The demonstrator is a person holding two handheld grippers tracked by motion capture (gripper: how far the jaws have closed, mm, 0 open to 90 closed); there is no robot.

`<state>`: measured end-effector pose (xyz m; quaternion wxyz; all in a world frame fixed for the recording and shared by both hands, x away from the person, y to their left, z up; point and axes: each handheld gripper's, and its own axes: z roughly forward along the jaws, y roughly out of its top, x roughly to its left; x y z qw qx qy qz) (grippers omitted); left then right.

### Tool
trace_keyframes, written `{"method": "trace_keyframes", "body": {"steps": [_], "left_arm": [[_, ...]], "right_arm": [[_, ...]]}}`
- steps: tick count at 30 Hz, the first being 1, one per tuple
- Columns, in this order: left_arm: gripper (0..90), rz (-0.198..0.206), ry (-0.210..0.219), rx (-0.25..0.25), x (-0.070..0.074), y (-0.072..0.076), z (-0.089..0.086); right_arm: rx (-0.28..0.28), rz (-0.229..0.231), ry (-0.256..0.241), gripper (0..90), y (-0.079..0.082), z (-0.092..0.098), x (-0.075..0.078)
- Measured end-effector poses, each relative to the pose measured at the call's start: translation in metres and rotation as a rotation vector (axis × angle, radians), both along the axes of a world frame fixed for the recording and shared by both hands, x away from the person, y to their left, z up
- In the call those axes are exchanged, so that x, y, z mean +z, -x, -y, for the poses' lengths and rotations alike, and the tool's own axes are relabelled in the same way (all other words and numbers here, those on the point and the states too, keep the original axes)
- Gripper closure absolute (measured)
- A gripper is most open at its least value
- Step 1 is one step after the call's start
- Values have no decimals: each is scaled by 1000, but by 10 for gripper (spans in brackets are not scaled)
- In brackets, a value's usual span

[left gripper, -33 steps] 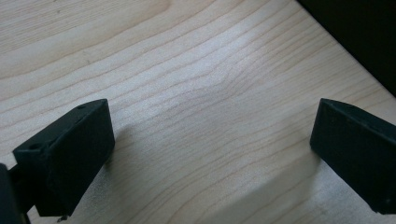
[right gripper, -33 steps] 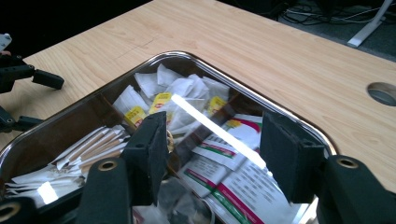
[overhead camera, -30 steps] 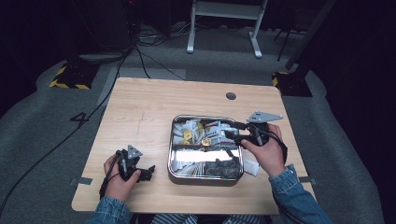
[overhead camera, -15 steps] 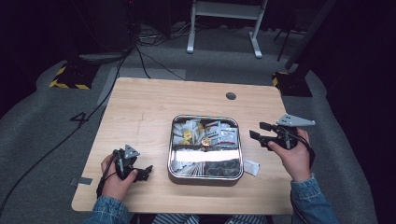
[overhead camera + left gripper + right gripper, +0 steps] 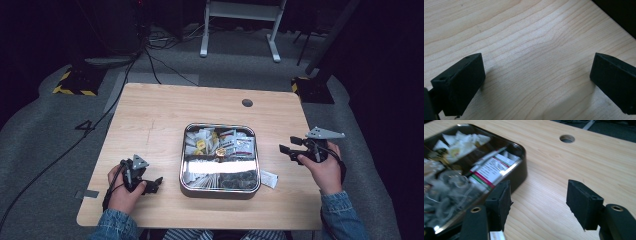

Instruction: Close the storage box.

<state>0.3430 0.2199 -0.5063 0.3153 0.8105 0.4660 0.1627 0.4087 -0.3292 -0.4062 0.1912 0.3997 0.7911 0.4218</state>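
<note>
Left gripper [image 5: 152, 184] rests low on the counter [image 5: 150, 120] at the near left corner, held in the person's left hand [image 5: 122, 192], jaws pointing toward the metal tin [image 5: 220, 187]. Its own view shows the two black jaws spread wide apart over bare wood grain, with nothing between them.

Right gripper [image 5: 286, 150] is held in the right hand [image 5: 325, 172] at the counter's right edge, raised off the surface, jaws pointing left toward the tin. A grey three-cornered plate [image 5: 325, 133] sits on top of it. In the right gripper view the jaws [image 5: 539, 205] stand well apart and hold nothing; bare counter lies between them, and the tin's dark rim [image 5: 521, 170] sits just beyond the left jaw.

Tin: square with rounded corners, placed at the centre of the counter, lid off. Contents are assorted paper sachets (white, yellow and red-and-green printed ones in the far half; dark and translucent packets in the near half). One red-and-green sachet [image 5: 491, 168] lies against the tin wall nearest the right gripper.

One small white sachet [image 5: 269, 178] lies on the counter just beside the tin's near right corner, between the tin and the right hand.

A round cable hole [image 5: 247, 103] is cut into the counter behind the tin. Both forearms wear denim sleeves [image 5: 345, 217].
</note>
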Motion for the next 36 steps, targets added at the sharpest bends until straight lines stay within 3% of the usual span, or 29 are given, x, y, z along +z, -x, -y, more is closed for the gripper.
{"method": "trace_keyframes", "body": {"steps": [11, 28, 33, 36], "left_arm": [[1, 0, -1, -6, 0, -2, -2], [1, 2, -1, -2, 0, -3, -2], [1, 3, -2, -1, 0, -3, -2], [0, 2, -1, 1, 0, -3, -2]], "right_arm": [[-37, -27, 22, 359, -9, 28, -32], [-49, -86, 67, 341, -17, 43, -85], [-48, -103, 87, 323, -19, 43, -93], [-49, -88, 102, 286, -19, 42, -95]]}}
